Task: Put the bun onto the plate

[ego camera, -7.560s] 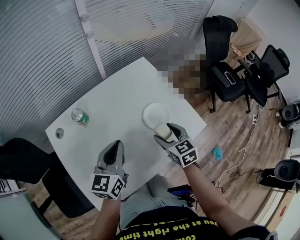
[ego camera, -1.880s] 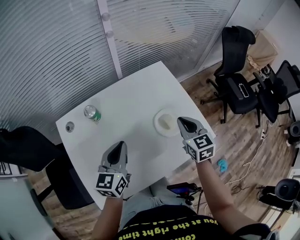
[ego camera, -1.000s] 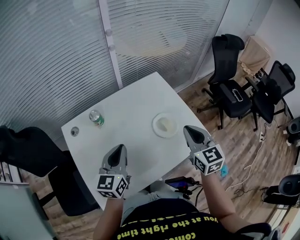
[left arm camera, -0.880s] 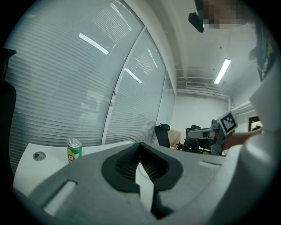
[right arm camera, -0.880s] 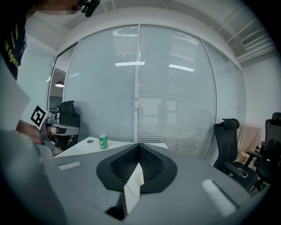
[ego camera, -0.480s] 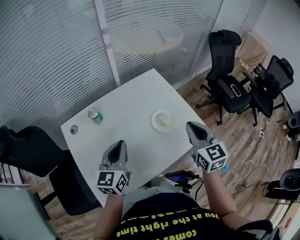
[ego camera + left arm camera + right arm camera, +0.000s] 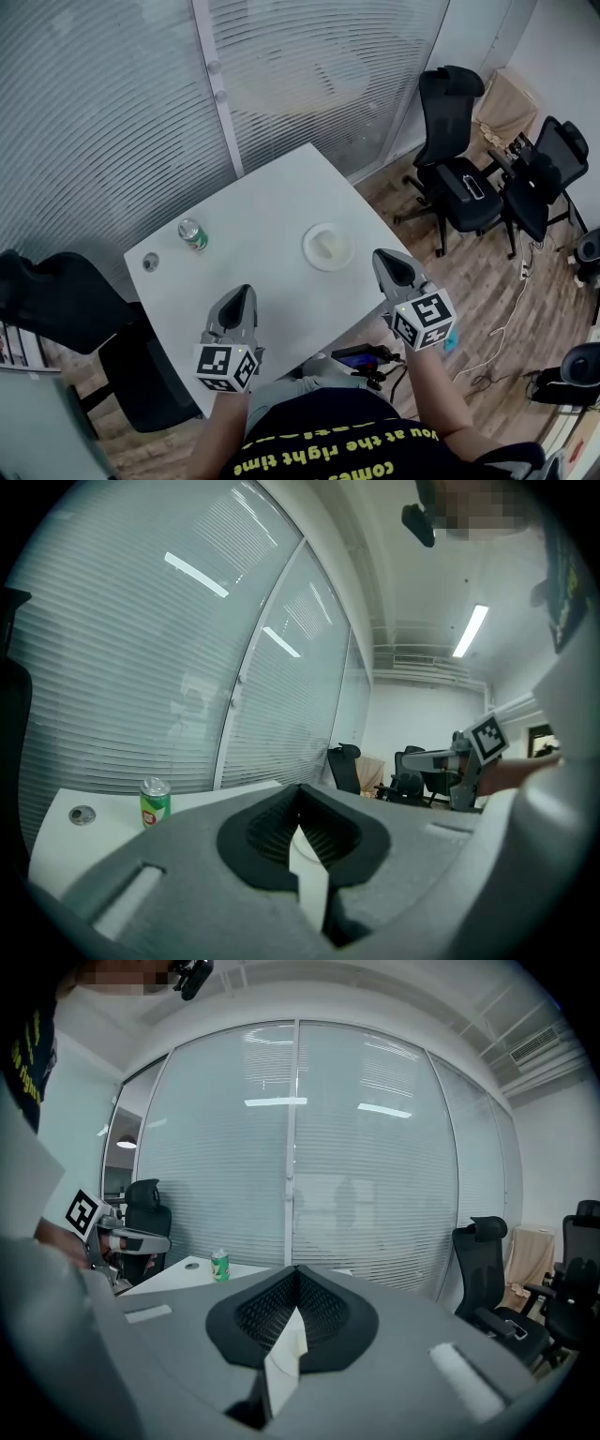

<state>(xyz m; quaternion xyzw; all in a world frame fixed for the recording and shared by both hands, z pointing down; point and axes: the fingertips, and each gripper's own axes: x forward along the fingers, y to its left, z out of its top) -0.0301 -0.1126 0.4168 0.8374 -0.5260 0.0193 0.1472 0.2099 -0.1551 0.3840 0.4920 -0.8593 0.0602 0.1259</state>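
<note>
The bun (image 7: pixel 331 246) is lying on the plate (image 7: pixel 313 258), a pale lump near the middle of the white dish, towards the right-hand edge of the white surface (image 7: pixel 262 216). Judging from how things are lying, the task is looking finished.

If it needed moving again, I would be expecting it to feel light and soft. It is likely giving way under pressure, so a gentle pinch across its widest part, low on its flanks, is looking safest. A hard squeeze is probably going to dent or tear it, while a grip near the top is risking a slip. Its skin is too small in these views to judge as sticky or dry.

The left tool (image 7: pixel 242 296) is hovering over the near part of the surface with its jaws pressed together and nothing between them. The right tool (image 7: pixel 385 259) is hanging just off the right edge, near the plate but apart from it, jaws likewise closed and empty.

As for writing, the green can (image 7: pixel 192 234) is standing well to the left of the plate, and its label is too small to read. The marker cubes (image 7: pixel 226 367) are showing only black-and-white squares. Yellow lettering on the person's shirt (image 7: pixel 347 441) is appearing upside down, and "at the right time" seems legible.
</note>
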